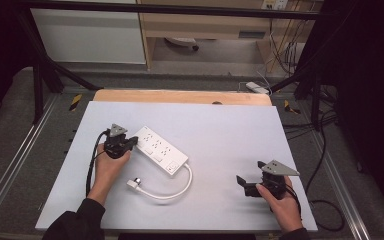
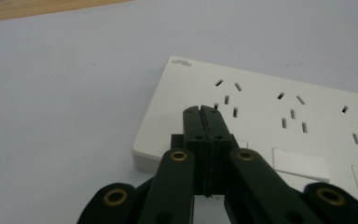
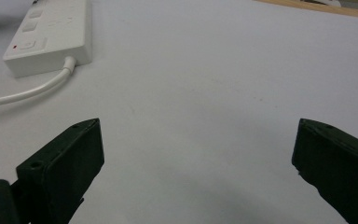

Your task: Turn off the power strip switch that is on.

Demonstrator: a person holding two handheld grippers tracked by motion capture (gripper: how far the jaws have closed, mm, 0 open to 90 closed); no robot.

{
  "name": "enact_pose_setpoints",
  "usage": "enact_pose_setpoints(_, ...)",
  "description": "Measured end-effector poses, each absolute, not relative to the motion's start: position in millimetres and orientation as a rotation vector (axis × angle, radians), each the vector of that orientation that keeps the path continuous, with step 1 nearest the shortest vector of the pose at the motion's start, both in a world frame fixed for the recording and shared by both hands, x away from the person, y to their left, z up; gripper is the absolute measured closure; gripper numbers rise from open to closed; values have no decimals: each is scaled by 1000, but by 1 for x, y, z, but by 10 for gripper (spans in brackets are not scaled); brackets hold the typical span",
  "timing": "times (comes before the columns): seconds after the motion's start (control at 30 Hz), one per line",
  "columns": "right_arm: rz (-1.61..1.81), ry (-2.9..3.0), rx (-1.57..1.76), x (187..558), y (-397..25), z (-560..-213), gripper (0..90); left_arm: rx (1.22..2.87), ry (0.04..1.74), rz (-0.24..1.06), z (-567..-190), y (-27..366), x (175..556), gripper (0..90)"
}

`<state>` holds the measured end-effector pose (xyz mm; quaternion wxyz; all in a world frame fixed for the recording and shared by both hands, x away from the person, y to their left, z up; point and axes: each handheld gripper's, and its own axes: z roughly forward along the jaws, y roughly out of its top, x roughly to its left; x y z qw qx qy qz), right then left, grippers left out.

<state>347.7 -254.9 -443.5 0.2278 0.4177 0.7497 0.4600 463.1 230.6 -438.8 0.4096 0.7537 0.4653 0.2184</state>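
One white power strip [image 1: 159, 149] is the thing in hand, lying flat and slantwise on the left half of the pale board [image 1: 230, 130], its cord [image 1: 172, 192] curling off the near end to a plug [image 1: 132, 183] that rests just in front of it. It looks like a rigid plastic shell, fairly light, smooth enough to skid on the board if pushed from one end; I would judge the long side edges the best place to pinch, since the flat top offers nothing to grip and the cord is limp and will drag behind. Socket slots and switch rockers sit in the top face. The left gripper [image 1: 130, 142] rests at the strip's far-left end with its jaws pressed together, tips on or just above the top face near the first socket; contact I cannot confirm. The right gripper [image 1: 242, 182] waits well apart to the right, jaws spread wide over bare board. Beyond lie a wooden strip [image 1: 180, 96], dark framing and floor cables.
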Motion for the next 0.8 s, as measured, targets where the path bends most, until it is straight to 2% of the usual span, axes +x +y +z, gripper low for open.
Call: enact_pose_setpoints(0.8, 1269, 2064, 1153, 348, -255, -444, 26, 1891, 1153, 565, -443, 230, 465, 900)
